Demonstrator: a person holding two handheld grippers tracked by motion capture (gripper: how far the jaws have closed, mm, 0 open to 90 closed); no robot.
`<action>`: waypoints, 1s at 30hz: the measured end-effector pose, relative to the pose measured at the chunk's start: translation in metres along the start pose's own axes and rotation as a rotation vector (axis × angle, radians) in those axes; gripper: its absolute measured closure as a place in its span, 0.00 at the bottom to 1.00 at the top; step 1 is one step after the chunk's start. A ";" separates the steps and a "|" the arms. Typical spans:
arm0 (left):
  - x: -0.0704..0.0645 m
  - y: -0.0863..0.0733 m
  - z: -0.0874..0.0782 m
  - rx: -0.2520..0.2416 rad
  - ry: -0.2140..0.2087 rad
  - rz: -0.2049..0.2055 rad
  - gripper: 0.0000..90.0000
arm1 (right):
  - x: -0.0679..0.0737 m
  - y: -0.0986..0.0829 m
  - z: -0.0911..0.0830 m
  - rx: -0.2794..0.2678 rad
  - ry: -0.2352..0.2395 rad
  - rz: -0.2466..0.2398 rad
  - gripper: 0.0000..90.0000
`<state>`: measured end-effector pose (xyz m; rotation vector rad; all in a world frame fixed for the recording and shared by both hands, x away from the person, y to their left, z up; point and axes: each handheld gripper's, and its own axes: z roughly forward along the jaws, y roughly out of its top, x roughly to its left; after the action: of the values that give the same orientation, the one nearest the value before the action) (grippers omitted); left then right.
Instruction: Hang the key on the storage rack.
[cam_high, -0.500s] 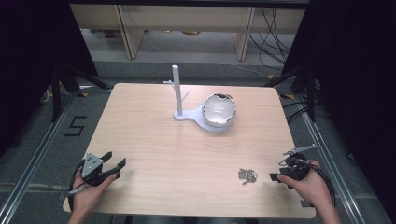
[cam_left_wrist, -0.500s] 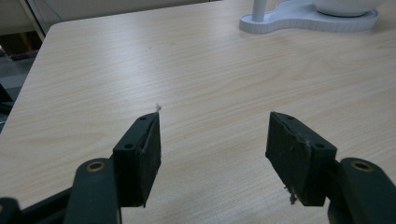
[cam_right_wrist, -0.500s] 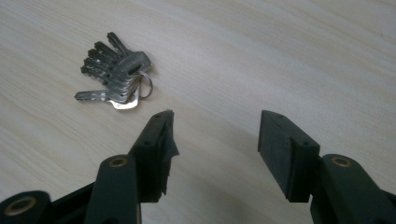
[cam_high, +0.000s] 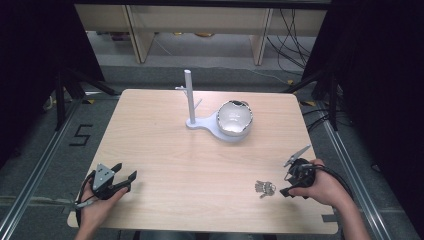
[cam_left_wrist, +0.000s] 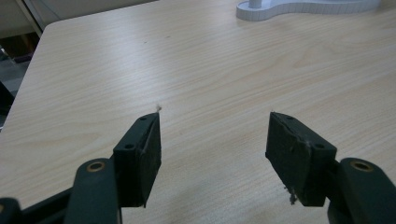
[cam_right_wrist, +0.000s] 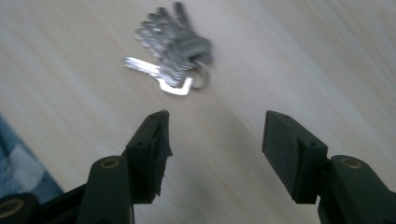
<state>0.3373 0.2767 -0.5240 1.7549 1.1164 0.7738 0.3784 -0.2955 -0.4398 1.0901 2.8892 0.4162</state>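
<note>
Right gripper (cam_right_wrist: 212, 133) gaping empty near blurred keys (cam_right_wrist: 172, 51), left gripper (cam_left_wrist: 212, 140) gaping over bare table (cam_left_wrist: 210, 70), stand base (cam_left_wrist: 303, 7) cropped

The bunch of keys (cam_high: 264, 188) lay flat on the pale wooden surface (cam_high: 190, 160), near its front right part, just beside my right gripper (cam_high: 295, 175) and apart from it. Through the right gripper view the bunch of keys (cam_right_wrist: 171, 49) was silvery metal, several blades fanned out from one small ring, one longer blade pointing off to the side. It lay ahead of my fingers (cam_right_wrist: 152, 149), untouched, nothing resting on it. Farther back stood a white stand (cam_high: 192, 102) with a shiny bowl (cam_high: 234, 118) on its base, well apart from the keys.
</note>
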 end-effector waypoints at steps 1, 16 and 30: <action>-0.001 0.000 0.000 -0.001 -0.002 0.004 0.39 | 0.003 0.007 0.000 0.014 -0.002 -0.032 0.44; 0.000 0.000 0.000 -0.002 -0.004 -0.002 0.39 | 0.011 0.058 0.037 0.212 0.025 -0.230 0.37; 0.001 0.000 0.000 -0.001 -0.012 -0.008 0.39 | 0.025 0.069 0.060 0.287 -0.020 -0.394 0.34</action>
<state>0.3376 0.2782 -0.5242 1.7506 1.1142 0.7575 0.4116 -0.2150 -0.4780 0.5092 3.1039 -0.0251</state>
